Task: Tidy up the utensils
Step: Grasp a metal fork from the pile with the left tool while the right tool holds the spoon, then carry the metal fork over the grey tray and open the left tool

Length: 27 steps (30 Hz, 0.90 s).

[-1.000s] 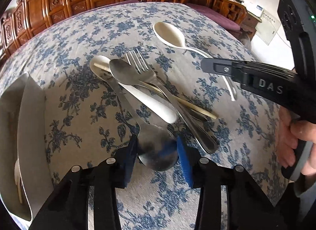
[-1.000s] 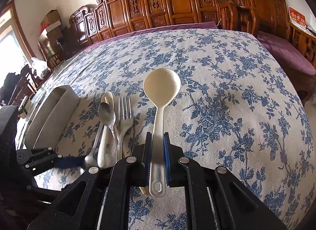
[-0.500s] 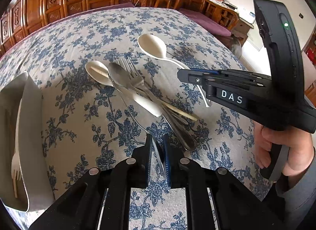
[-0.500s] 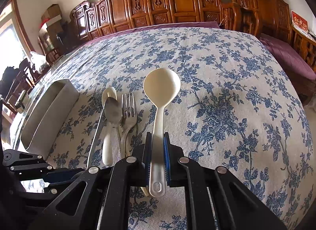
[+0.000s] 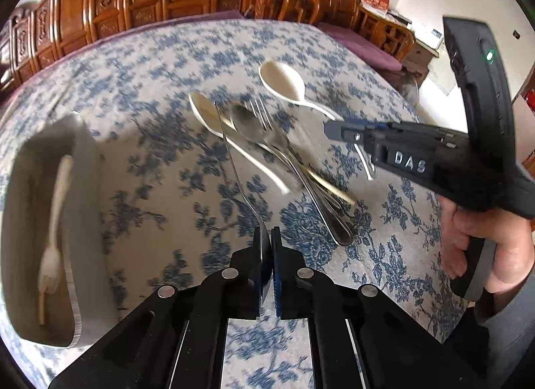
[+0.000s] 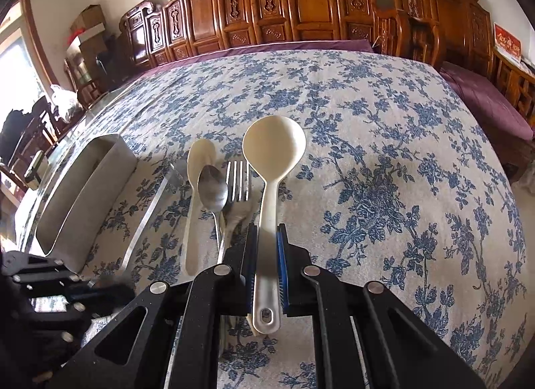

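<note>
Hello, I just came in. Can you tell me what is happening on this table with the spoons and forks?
A person is sorting utensils with two tools. The left hand-held gripper is shut on a flat metal utensil, lifted off the flowered tablecloth; its far end is hard to identify. The right hand-held gripper is shut on the handle of a large cream spoon. A metal spoon, a fork and a second cream spoon lie between them. The metal tray already holds a pale fork.
</note>
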Each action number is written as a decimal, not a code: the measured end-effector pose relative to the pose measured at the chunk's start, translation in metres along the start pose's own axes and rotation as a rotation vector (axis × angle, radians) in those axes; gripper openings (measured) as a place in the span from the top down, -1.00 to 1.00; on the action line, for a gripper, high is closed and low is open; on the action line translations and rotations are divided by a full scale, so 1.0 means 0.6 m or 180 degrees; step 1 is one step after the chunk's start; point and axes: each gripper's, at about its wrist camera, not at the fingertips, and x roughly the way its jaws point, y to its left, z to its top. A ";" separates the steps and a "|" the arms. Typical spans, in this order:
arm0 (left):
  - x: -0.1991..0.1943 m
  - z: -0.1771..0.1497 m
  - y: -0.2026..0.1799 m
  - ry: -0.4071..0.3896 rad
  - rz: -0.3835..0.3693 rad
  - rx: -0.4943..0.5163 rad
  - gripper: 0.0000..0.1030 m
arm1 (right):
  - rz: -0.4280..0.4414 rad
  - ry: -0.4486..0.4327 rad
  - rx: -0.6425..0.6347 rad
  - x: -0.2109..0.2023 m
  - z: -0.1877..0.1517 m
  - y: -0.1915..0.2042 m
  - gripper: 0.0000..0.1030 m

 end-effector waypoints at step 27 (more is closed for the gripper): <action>-0.149 -0.011 0.148 -0.0353 0.0327 -0.0177 0.92 | -0.0043 -0.0318 -0.0639 -0.061 -0.003 0.185 0.75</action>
